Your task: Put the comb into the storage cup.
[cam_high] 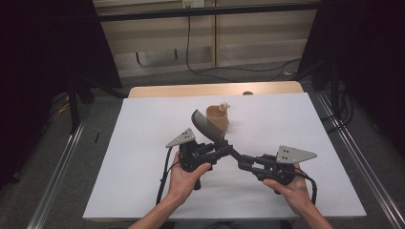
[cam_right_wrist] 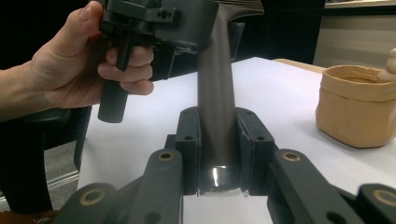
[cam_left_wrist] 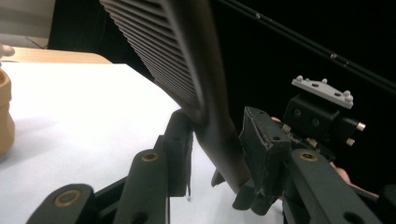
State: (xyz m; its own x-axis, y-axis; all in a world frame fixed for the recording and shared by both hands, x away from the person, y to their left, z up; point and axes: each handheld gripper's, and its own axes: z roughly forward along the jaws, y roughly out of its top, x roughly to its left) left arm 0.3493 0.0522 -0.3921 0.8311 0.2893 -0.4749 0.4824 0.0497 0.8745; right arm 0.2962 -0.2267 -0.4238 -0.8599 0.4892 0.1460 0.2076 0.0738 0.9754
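A dark brush [cam_high: 206, 125] with a ribbed, curved head and a long handle is held above the white table sheet [cam_high: 143, 143]. My right gripper [cam_high: 241, 164] is shut on the handle's end [cam_right_wrist: 215, 107], both pads pressed against it. My left gripper [cam_high: 222, 145] sits higher up the handle, just under the head [cam_left_wrist: 187, 60]. Its jaws stand close on either side of the handle with slim gaps showing, so it is open [cam_left_wrist: 219, 149]. A hand holds each gripper from the near edge.
A tan cup [cam_high: 217, 119] with a small pale figure on its rim stands just behind the brush head, to the right of the handle in the right gripper view [cam_right_wrist: 355, 107]. Metal rails run along both sides of the table.
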